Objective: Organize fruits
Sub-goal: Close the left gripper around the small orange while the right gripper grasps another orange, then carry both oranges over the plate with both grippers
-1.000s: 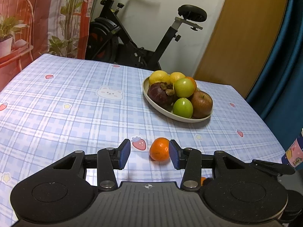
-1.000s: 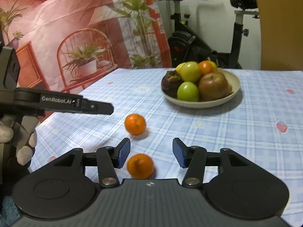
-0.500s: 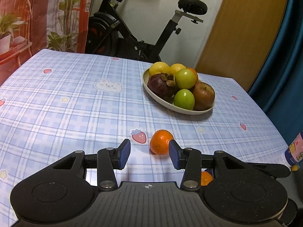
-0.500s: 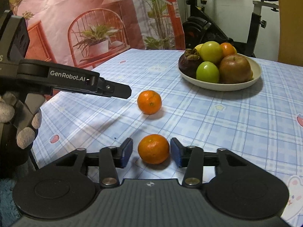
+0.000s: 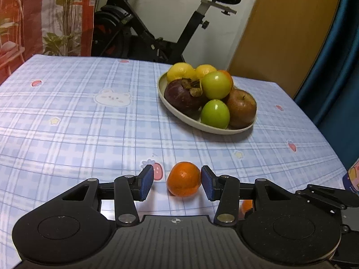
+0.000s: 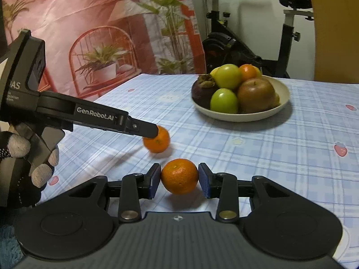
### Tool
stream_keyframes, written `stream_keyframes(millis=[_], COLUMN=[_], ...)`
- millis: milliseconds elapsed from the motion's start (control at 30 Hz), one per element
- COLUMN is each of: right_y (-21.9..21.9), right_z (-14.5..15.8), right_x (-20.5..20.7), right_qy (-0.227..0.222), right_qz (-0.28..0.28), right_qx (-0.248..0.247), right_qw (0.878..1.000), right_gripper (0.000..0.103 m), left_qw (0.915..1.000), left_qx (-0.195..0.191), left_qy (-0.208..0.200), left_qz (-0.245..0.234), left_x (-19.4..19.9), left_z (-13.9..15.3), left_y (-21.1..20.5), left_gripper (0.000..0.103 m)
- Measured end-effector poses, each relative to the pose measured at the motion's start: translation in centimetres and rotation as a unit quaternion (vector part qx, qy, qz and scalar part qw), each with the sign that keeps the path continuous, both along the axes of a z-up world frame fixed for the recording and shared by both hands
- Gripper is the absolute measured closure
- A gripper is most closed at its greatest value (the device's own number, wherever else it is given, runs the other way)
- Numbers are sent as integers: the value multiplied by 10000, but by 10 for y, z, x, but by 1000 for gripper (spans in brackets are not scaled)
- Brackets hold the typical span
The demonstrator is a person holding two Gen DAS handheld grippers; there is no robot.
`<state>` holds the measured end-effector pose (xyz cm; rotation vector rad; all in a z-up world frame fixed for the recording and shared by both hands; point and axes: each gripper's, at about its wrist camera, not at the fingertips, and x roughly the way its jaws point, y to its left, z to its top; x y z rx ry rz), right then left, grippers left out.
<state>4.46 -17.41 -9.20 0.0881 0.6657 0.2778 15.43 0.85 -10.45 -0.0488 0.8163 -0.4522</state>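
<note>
Two tangerines lie on the blue checked tablecloth. In the left wrist view one tangerine point(image 5: 184, 178) sits between the blue pads of my open left gripper point(image 5: 177, 182), touching the right pad, with a gap at the left pad. In the right wrist view my right gripper point(image 6: 179, 180) has closed onto the other tangerine point(image 6: 179, 176), both pads touching it on the cloth. The first tangerine point(image 6: 157, 140) lies beyond, under the left gripper's finger point(image 6: 139, 127). A cream plate point(image 5: 179, 109) holds a mangosteen, green fruits, an apple and citrus.
The plate point(image 6: 280, 103) stands further back on the table. An exercise bike point(image 5: 157, 29) stands behind the far edge. A wooden door and blue curtain are at the right. A printed container point(image 5: 352, 177) stands at the table's right edge.
Both grippers moved forward over their tangerines. The right gripper's jaws narrowed from open to touching its tangerine. The left gripper stayed open.
</note>
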Motion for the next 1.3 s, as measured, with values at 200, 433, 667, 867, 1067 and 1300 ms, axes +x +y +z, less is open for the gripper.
stream_keyframes(millis=[200, 433, 667, 867, 1067, 1300], right_y=[-3, -8, -9, -12, -28, -59], right_z=[-1, -2, -1, 5, 25, 55], right_x=[2, 1, -1, 0, 7, 29], right_qy=[-2, -5, -24, -124, -396, -836], right_qz=[-60, -137, -185, -246, -405, -630], right_qx=[20, 88, 127, 158, 202, 0], right_qw=[10000, 9999, 9997, 9995, 9982, 9945], right_gripper=[63, 63, 63, 63, 63, 63], left_qw=[9999, 9996, 9995, 9987, 9966, 9936], left_qx=[-39, -26, -74, -124, -190, -294], left_qy=[58, 49, 11, -295, -635, -983], left_qz=[-142, -285, -300, -394, -480, -477], left_x=[3, 2, -2, -7, -4, 20], left_z=[-6, -8, -3, 19, 47, 78], left_y=[-8, -14, -14, -18, -27, -38], left_gripper=[53, 65, 65, 65, 65, 65])
